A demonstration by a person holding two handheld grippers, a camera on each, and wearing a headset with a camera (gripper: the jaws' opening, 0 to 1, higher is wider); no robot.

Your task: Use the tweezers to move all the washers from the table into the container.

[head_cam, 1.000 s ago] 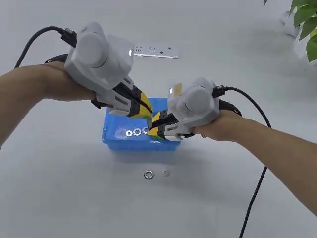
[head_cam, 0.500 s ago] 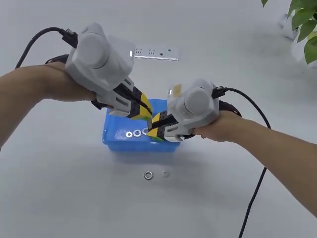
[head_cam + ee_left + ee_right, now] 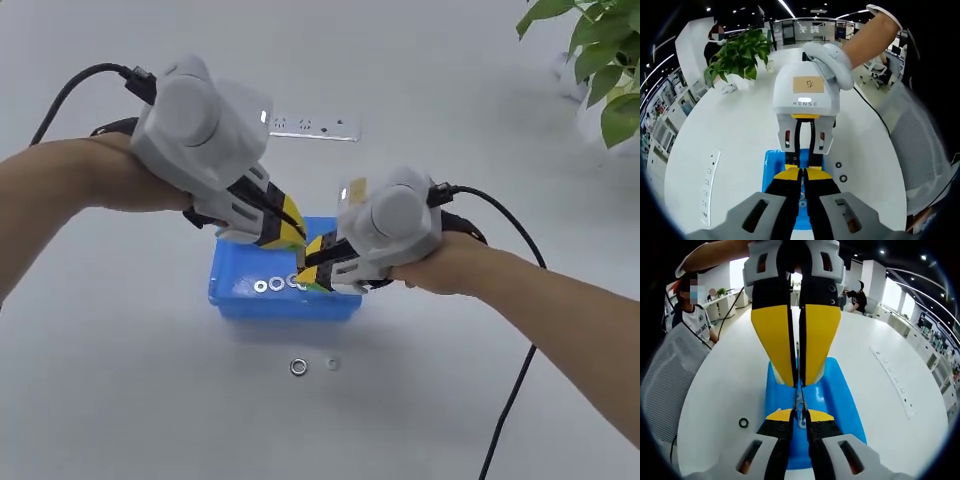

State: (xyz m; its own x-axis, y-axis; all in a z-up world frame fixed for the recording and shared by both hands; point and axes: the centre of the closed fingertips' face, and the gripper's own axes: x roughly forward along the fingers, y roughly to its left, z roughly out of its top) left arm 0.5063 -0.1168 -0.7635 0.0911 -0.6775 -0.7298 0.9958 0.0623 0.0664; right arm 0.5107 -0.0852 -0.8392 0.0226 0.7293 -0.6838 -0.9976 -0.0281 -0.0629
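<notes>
Blue container (image 3: 258, 305), left hand-held gripper (image 3: 290, 231), right hand-held gripper (image 3: 311, 266), both clamping tweezers (image 3: 799, 404), washer (image 3: 298, 367) outside

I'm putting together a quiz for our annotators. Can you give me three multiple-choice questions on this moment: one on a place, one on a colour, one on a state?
1. Where do the loose washers lie?
A. On the table, on the person's side of the container
B. Beside the power strip
C. Under the plant

2. What colour is the container?
A. Red
B. Blue
C. White

3. How do the right gripper jaws stand?
A. Wide open
B. Shut on a washer
C. Shut on the tweezers

Answers:
1 A: the head view shows them on the table in front of the container.
2 B: its walls are blue.
3 C: the right gripper view shows thin metal pinched between them.
</notes>
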